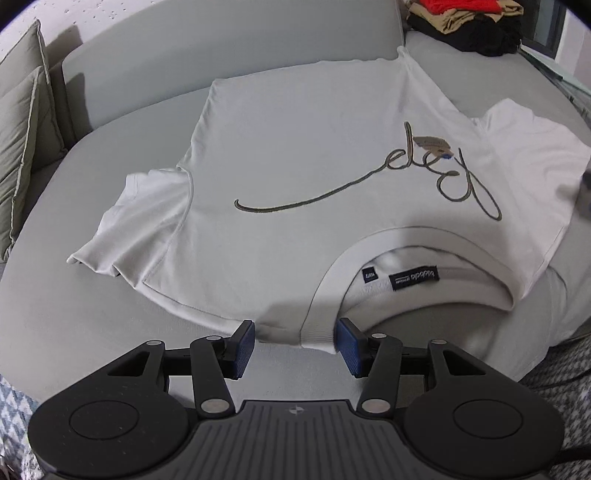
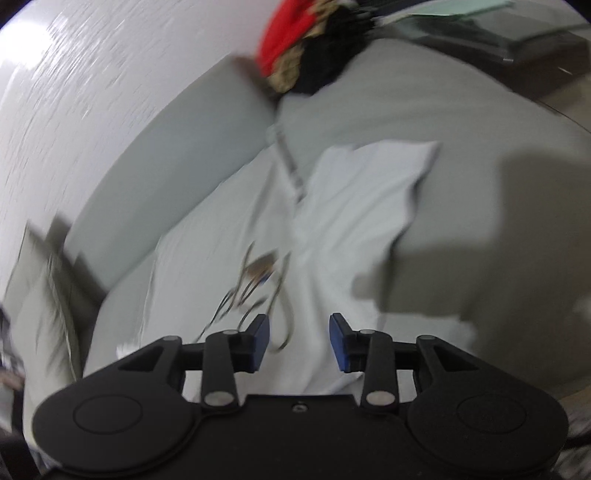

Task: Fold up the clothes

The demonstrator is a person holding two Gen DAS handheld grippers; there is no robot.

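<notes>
A grey sofa seat [image 1: 122,177] with a grey backrest [image 1: 221,55] is seen below a white textured wall [image 2: 74,92]. Olive cushions [image 1: 22,122] are propped at its far left end. A white T-shirt [image 1: 295,166] is spread flat, front up, on the seat, its collar [image 1: 417,240] nearest the left tool [image 1: 295,345]. That tool is held released, its blue pads straddling the shoulder edge beside the collar. A heap of red, tan and black clothes [image 1: 469,26] is piled at the far right corner, well apart from the shirt. The right tool [image 2: 299,341], in a blurred view, is likewise released, poised over the shirt's printed script [image 2: 255,291].
</notes>
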